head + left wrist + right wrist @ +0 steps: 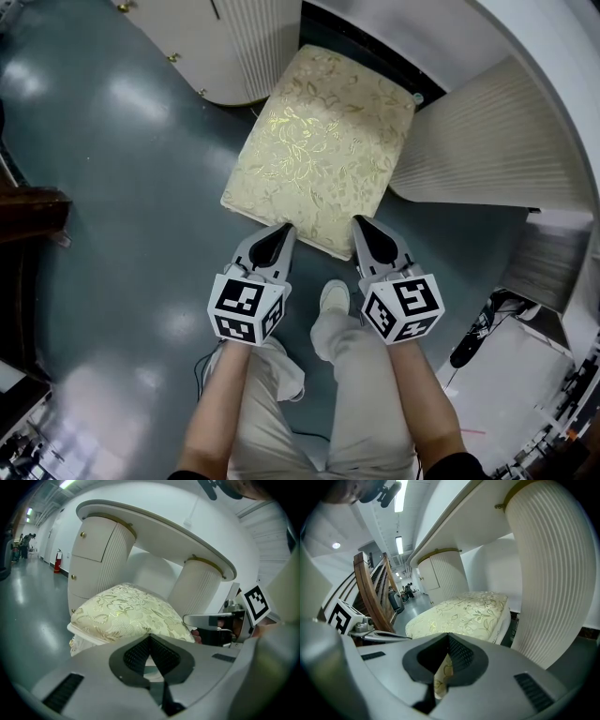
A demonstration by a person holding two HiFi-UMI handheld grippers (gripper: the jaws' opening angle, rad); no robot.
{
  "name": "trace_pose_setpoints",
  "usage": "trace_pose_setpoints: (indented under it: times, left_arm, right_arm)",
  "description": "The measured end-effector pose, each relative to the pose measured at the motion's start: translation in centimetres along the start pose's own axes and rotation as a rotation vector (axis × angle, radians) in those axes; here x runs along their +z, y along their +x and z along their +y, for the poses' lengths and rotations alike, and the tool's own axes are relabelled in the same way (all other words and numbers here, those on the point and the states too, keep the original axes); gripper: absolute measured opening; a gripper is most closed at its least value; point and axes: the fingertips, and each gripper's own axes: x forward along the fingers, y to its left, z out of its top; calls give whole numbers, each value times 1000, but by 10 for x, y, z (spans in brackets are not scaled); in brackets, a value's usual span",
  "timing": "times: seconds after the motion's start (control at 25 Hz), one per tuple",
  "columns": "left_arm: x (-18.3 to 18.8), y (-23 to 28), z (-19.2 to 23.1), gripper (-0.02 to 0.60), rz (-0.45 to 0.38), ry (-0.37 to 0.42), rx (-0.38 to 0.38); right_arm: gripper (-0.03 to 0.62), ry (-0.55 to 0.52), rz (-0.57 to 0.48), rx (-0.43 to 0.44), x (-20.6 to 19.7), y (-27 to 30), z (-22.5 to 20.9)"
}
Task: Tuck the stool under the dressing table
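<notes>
Both left gripper [285, 229] and right gripper [360, 222] fingers together, touching square brocade stool [319, 141]

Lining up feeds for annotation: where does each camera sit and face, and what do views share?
Head view: on the head, looking steeply down at the stool by the dressing table; forearms, legs, left gripper, right gripper show.
Left gripper view: on the left gripper, along its jaws toward the stool; right gripper at right.
Right gripper view: on the right gripper, toward the stool; left gripper at left.
Shared: the stool, in all three.
</notes>
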Motion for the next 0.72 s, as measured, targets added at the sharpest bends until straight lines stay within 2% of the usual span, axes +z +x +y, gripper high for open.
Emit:
trace_pose_setpoints:
  times: [0.4, 0.56, 0.72]
  left_arm:
    - [-5, 2, 0, 8, -54, 56, -50]
    - [-5, 3, 1, 9, -71, 24, -76]
    - [-5, 3, 1, 9, -103, 38, -95]
  right_arm:
    - [9, -29, -54, -26, -12, -7, 12]
    - [9, -48, -71, -36, -11, -7, 15]
    - [9, -52, -107, -40, -10, -7, 14]
